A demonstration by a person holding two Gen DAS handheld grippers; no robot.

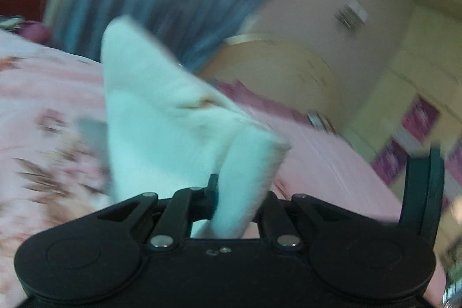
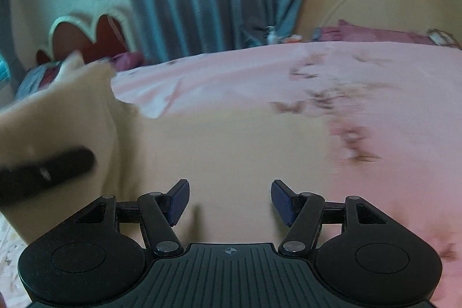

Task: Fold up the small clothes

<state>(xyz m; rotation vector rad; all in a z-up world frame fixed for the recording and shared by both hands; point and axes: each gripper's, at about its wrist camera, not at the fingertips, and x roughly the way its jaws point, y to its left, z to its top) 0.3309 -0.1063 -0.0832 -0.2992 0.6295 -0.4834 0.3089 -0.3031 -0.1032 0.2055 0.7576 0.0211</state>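
— Where's the garment now?

— Half of it is up in the air. The left gripper [image 1: 231, 201] has its jaws clamped on a bunched edge of the pale cloth [image 1: 161, 111], which rises from the jaws in a peaked, soft flap. The rest of the cloth lies flat on the pink flowered bedspread [image 2: 288, 71], spread right under the right gripper [image 2: 230, 202].

— And the right one, is it holding anything?

— No. Its jaws stand well apart, blue ribbed pads [image 2: 179, 202] bare, hovering just over the flat part. From that side you can see the left gripper as a dark blur at the cloth's left edge, with the fabric lifted around it.

— So which way does the fold go?

— I'd judge the left hand is carrying its edge across, toward the flat part. The lifted flap lies to the left of the open jaws; the cloth's long axis I can't tell, everything is smeared with motion. The right hand is nearer the flat part, so it could pin or pinch there.

— What's the fabric like?

— Thick and matte, fleecy-looking, with a doubled hem at the pinch. It sags softly instead of holding a crease, so it may slump when released.
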